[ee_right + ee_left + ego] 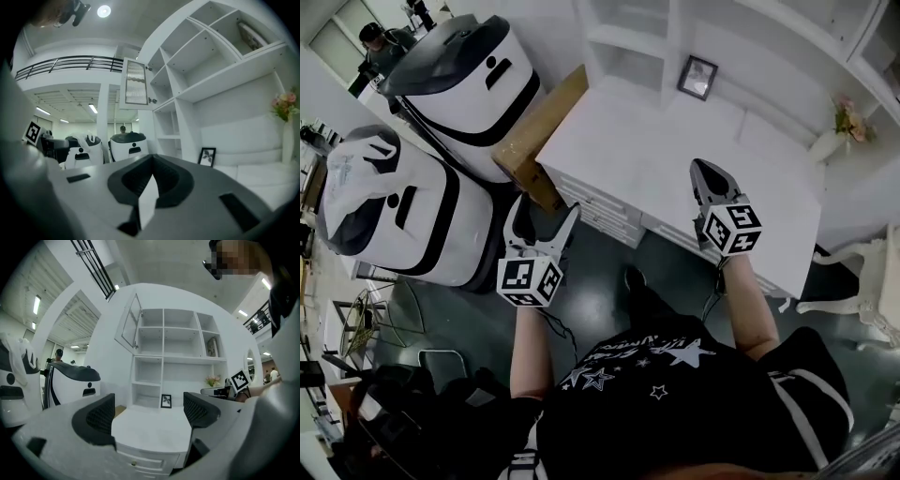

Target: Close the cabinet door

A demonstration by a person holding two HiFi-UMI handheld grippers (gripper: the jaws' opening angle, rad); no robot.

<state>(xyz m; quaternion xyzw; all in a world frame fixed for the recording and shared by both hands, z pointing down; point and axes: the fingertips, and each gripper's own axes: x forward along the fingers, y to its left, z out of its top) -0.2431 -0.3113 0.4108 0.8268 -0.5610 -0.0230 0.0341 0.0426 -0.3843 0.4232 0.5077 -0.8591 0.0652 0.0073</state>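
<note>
The cabinet door (pixel 131 325), white-framed with ribbed glass, stands swung open at the upper left of the white shelf unit (pixel 176 341). In the right gripper view the cabinet door (pixel 136 83) shows high up, far ahead of the jaws. My left gripper (pixel 541 223) is open with nothing between its fingers (pixel 97 419), held low before the desk front. My right gripper (pixel 705 174) is shut and empty, hovering above the white desk top (pixel 656 150). Neither gripper touches the door.
A framed picture (pixel 697 77) and a flower vase (pixel 839 127) stand on the desk. Two large white machines (pixel 459 75) and a cardboard box (pixel 542 127) crowd the desk's left side. Drawers (pixel 600 211) face me. A white chair (pixel 862 281) stands at the right.
</note>
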